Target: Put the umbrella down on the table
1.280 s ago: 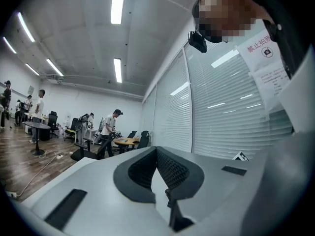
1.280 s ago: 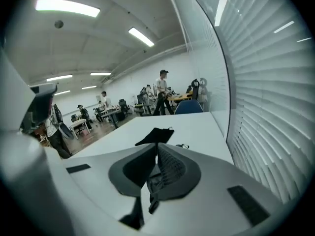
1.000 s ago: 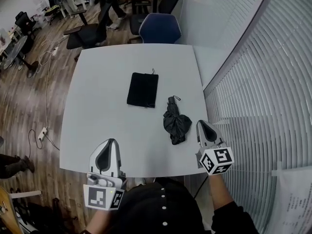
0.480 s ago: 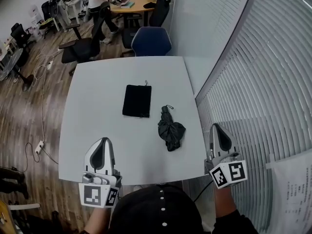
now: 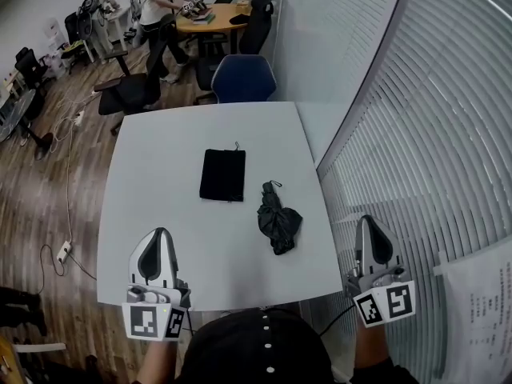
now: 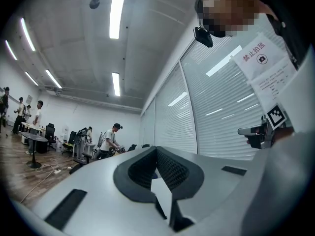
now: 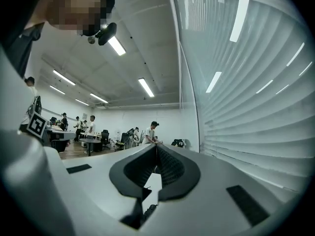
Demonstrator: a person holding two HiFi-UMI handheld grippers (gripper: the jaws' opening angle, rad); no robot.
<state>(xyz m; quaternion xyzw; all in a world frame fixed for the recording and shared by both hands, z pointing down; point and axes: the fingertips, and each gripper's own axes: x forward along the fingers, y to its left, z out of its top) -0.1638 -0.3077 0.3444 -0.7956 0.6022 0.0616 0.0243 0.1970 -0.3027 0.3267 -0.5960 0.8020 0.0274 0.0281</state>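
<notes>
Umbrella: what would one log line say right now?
umbrella: collapsed, lying on table, apart from black pouch | left gripper: jaws shut, empty | right gripper: jaws shut, empty | task: umbrella down

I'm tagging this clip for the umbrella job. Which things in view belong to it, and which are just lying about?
Belong to the job: umbrella, lying folded on the white table; right hand-held gripper and left hand-held gripper, both shut and empty.
Just lying about: black pouch beside the umbrella, not touching it; blue chair at the far edge; wooden table further back.
</notes>
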